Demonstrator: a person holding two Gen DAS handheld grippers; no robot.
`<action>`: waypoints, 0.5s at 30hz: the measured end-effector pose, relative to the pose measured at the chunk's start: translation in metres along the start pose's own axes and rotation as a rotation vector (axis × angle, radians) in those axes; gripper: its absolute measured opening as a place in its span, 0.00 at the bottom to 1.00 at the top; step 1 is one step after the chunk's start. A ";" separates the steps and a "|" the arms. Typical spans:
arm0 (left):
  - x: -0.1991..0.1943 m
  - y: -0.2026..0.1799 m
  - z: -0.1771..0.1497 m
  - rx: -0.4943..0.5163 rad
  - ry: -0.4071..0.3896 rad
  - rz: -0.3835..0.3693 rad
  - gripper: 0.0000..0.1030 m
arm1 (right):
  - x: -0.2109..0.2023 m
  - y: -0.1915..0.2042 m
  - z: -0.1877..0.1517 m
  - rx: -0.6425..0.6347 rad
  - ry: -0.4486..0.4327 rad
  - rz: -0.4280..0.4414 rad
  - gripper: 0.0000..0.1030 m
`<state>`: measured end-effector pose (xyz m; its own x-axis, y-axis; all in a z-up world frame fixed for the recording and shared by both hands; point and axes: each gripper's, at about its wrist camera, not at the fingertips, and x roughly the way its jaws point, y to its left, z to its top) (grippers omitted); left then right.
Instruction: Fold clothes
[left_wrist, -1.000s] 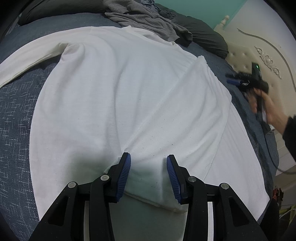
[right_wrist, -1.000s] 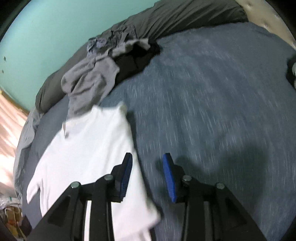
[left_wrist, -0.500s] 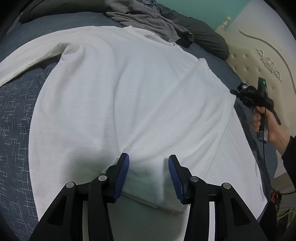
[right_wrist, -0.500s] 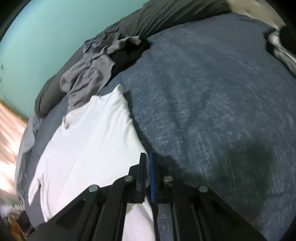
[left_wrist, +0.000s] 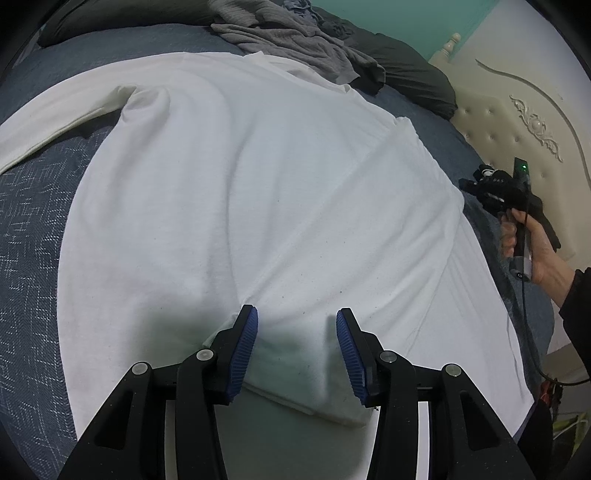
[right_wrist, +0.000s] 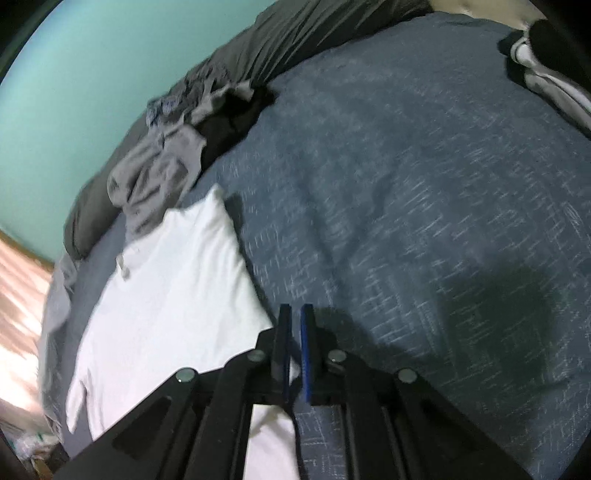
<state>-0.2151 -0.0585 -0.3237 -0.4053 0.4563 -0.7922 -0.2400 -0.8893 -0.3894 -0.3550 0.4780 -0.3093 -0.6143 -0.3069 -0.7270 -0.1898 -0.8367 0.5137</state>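
Now | left hand-held gripper (left_wrist: 295, 350) agape over white shirt (left_wrist: 258, 206) hem | right hand-held gripper (right_wrist: 295, 354) closed beside shirt edge

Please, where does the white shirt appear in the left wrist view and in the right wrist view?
Left wrist view: the white shirt fills the middle, spread on the blue bedspread.
Right wrist view: it lies lower left, its edge beside the right gripper.
Shared landmark: the gray clothes pile beyond its collar.
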 end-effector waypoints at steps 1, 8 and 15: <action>0.000 0.000 0.000 0.000 0.000 0.000 0.47 | -0.003 -0.003 0.000 0.016 -0.006 0.006 0.05; 0.001 -0.002 0.000 0.008 -0.002 0.008 0.48 | -0.004 0.009 -0.016 -0.035 0.024 0.080 0.28; 0.002 -0.001 0.001 0.006 -0.001 0.005 0.48 | 0.007 0.013 -0.032 -0.110 0.049 -0.081 0.09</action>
<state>-0.2163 -0.0562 -0.3248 -0.4071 0.4517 -0.7939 -0.2430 -0.8914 -0.3826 -0.3376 0.4500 -0.3222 -0.5617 -0.2563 -0.7866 -0.1500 -0.9035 0.4016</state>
